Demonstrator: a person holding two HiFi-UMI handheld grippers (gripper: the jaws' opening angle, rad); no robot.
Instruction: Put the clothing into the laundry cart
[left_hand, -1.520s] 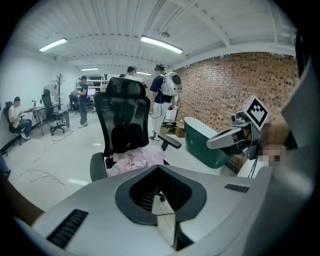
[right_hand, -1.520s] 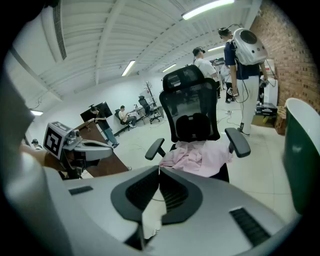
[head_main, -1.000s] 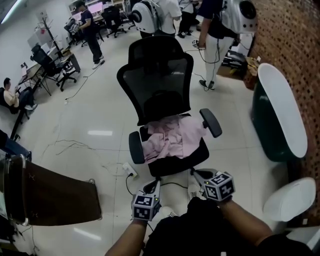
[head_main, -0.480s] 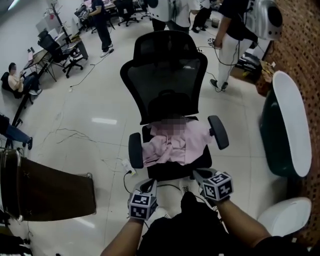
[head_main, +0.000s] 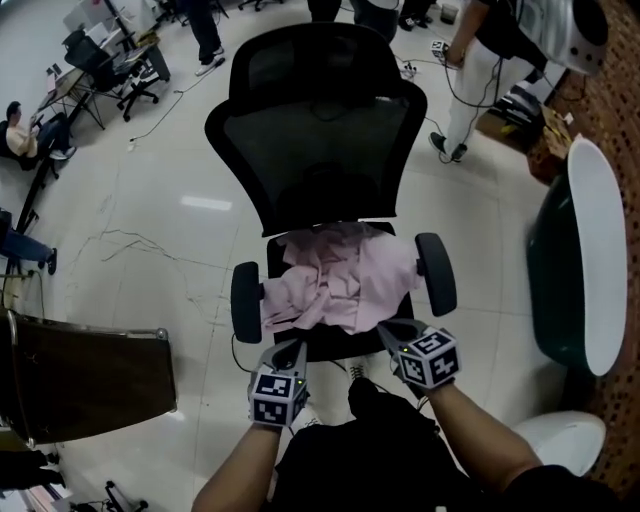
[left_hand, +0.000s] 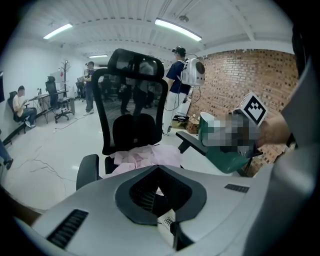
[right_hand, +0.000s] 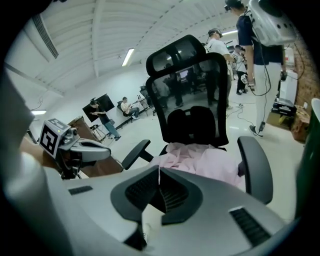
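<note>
Left gripper (head_main: 292, 350) and right gripper (head_main: 386, 331) had jaws pressed together, holding nothing, near chair (head_main: 315, 150) front edge. Pink clothing (head_main: 340, 285) lay heaped on seat, at their 12 o'clock.

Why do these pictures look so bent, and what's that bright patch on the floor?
Head view: the wide lens bows the room; the patch is lamp glare on the glossy floor. Both gripper views: fisheye circles with dark corners; the chair is sharp.
</note>
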